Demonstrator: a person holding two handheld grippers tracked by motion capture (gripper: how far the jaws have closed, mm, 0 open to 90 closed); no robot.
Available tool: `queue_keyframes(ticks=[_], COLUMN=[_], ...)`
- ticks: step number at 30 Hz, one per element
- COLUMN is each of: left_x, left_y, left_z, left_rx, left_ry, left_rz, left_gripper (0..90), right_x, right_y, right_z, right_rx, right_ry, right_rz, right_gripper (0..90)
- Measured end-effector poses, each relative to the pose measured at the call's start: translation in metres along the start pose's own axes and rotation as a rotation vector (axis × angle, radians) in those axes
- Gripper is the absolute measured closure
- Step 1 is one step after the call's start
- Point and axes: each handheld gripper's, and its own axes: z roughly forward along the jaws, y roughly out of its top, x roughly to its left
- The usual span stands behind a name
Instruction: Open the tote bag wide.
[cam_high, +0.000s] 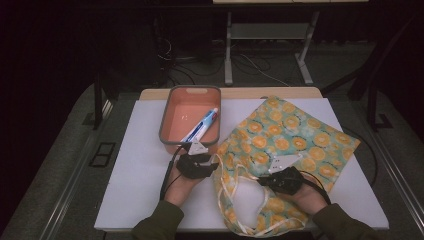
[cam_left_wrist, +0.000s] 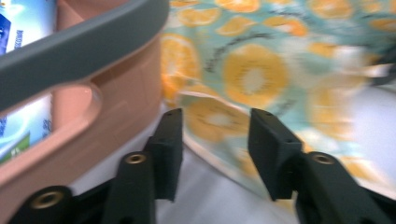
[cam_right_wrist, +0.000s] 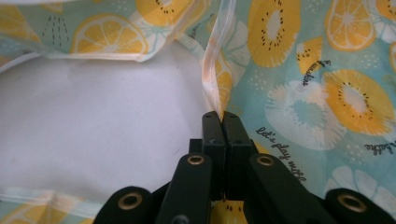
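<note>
Fruit-print cloth bag (cam_high: 290, 137) spread flat on the right half of the white table (cam_high: 140, 170), its corner just beside a pink bin (cam_high: 172, 131). Toothpaste tube (cam_high: 201, 126) lying slantwise inside the bin. Right gripper (cam_right_wrist: 219, 115) clamped shut on the bag's pale handle strap (cam_right_wrist: 212, 74). Left gripper (cam_left_wrist: 215, 123) spread open, straddling the bag's edge next to the bin's grey rim (cam_left_wrist: 84, 44).
</note>
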Motion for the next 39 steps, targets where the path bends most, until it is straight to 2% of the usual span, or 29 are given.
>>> queue_keyframes(ticks=[1,2,3,4,5,7,8,13,14,15,17,18,19,21,27,30,33,37,38,39], left_x=[-0.001,-0.002,-0.002,-0.002,-0.002,-0.002,-0.002,0.001,0.002,0.002,0.003,0.003,0.003,0.002,0.000,0.001,0.000,-0.001,-0.001,-0.001], left_y=[-0.001,-0.003,-0.004,-0.005,-0.007,-0.011,-0.013,-0.024,-0.027,-0.029,-0.033,-0.035,-0.036,-0.038,-0.037,-0.038,-0.038,-0.038,-0.038,-0.038], left_z=[-0.003,-0.007,-0.010,-0.013,-0.016,-0.023,-0.026,-0.041,-0.044,-0.046,-0.049,-0.050,-0.051,-0.050,-0.046,-0.045,-0.044,-0.043,-0.043,-0.043], left_rx=[-0.007,-0.010,-0.014,-0.021,-0.027,-0.030,-0.033,-0.051,-0.055,-0.060,-0.058,-0.056,-0.058,-0.055,-0.039,-0.039,-0.042,-0.045,-0.044,-0.044], left_ry=[-0.013,-0.018,-0.024,-0.039,-0.047,-0.056,-0.056,-0.064,-0.062,-0.064,-0.056,-0.060,-0.060,-0.065,-0.073,-0.078,-0.084,-0.084,-0.082,-0.081], left_rz=[0.003,0.005,0.004,0.002,0.001,0.001,0.002,0.001,0.000,0.003,0.010,0.010,0.010,0.005,0.022,0.023,0.030,0.036,0.037,0.037], left_gripper=[48.5,43.5,43.5,40.6,40.6,35.9,35.9,29.0,27.0,27.0,24.4,24.3,24.3,24.4,24.4,23.8,21.3,17.6,17.6,16.9], right_x=[-0.001,-0.002,-0.002,-0.002,-0.002,0.001,0.001,0.020,0.029,0.029,0.044,0.049,0.049,0.062,0.089,0.100,0.103,0.099,0.099,0.094], right_y=[0.000,0.000,0.000,0.001,0.001,0.007,0.007,0.015,0.016,0.016,0.016,0.015,0.015,0.015,0.015,0.014,0.013,0.013,0.013,0.014], right_z=[0.001,0.000,0.000,-0.005,-0.005,-0.015,-0.015,-0.029,-0.035,-0.035,-0.041,-0.042,-0.042,-0.044,-0.038,-0.030,-0.022,-0.023,-0.023,-0.025], right_rx=[-0.002,-0.008,-0.008,-0.038,-0.038,-0.083,-0.083,-0.128,-0.137,-0.137,-0.147,-0.150,-0.150,-0.154,-0.137,-0.095,-0.057,-0.088,-0.088,-0.109], right_ry=[-0.002,-0.002,-0.002,0.015,0.015,0.049,0.049,0.117,0.158,0.158,0.219,0.239,0.239,0.291,0.379,0.388,0.384,0.377,0.377,0.365], right_rz=[0.004,0.010,0.010,0.029,0.029,0.040,0.040,0.016,0.005,0.005,-0.018,-0.022,-0.022,-0.038,-0.084,-0.124,-0.149,-0.149,-0.149,-0.139], right_gripper=[87.4,76.4,76.4,65.2,65.2,57.0,57.0,48.5,46.1,46.1,44.8,44.8,44.8,44.9,43.7,45.2,60.5,82.3,82.3,86.7])
